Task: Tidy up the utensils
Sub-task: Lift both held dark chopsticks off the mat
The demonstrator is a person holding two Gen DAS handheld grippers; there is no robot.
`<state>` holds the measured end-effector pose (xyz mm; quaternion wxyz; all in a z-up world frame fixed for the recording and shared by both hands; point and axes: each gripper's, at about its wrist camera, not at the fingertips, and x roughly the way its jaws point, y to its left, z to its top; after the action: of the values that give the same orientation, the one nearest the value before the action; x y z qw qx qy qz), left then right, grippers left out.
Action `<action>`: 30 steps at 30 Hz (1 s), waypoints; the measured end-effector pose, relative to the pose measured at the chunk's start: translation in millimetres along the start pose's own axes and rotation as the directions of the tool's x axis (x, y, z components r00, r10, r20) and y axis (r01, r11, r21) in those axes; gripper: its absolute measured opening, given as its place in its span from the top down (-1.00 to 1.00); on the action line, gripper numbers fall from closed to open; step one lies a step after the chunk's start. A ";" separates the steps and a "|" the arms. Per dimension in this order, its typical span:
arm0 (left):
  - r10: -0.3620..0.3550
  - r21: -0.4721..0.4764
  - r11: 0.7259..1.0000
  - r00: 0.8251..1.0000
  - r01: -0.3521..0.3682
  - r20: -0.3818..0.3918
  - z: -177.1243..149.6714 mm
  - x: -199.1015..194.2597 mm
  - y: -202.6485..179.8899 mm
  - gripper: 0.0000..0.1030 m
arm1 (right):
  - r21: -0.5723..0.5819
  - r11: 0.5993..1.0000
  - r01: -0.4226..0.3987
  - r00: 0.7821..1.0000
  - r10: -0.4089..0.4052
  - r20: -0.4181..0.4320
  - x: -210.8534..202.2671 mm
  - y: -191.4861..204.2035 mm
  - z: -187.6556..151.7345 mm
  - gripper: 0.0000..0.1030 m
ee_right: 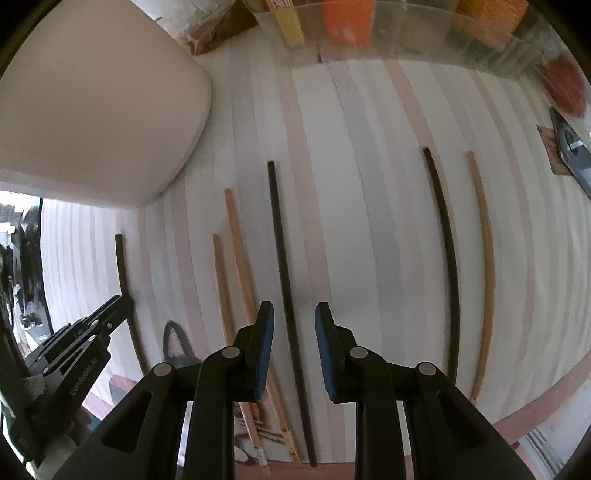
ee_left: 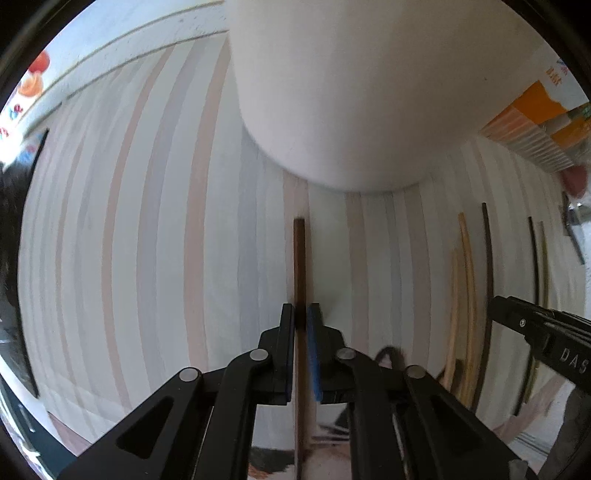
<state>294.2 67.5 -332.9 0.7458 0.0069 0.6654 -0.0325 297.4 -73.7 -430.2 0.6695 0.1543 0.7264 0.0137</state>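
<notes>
Several chopsticks lie on a striped tablecloth. My left gripper is shut on a dark brown chopstick, which points toward a white rounded holder just ahead. In the right wrist view the left gripper is at the left with that chopstick. My right gripper is open and straddles a black chopstick lying on the cloth. Two light wooden chopsticks lie to its left. Another black chopstick and a wooden one lie to the right. The holder is far left.
A clear plastic container with orange and yellow items stands at the back. A dark flat device lies at the right edge. Orange packaging is behind the holder. The table's front edge is near at lower right.
</notes>
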 end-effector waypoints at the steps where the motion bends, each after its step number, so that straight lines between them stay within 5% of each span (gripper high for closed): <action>1: 0.014 0.006 1.000 1.000 -0.014 0.007 1.9 1.4 -2.5 0.91 | -0.007 1.000 0.006 1.000 -0.006 -0.001 0.5 -2.0 3.1 0.52; 6: 0.024 0.016 1.000 1.000 -0.024 0.001 -1.9 5.5 -2.3 0.92 | -0.085 0.988 0.130 0.991 -0.131 -0.002 -1.8 12.6 -1.4 0.89; 30: 0.059 0.022 0.998 0.998 -0.059 0.013 -13.1 8.1 -1.4 0.92 | -0.158 0.959 0.234 0.969 -0.243 -0.040 2.7 60.3 -33.7 0.84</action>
<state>282.0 66.4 -342.4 0.7502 0.0347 0.6600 -0.0178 276.7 -9.4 -415.7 0.6545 0.0136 0.7559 -0.0072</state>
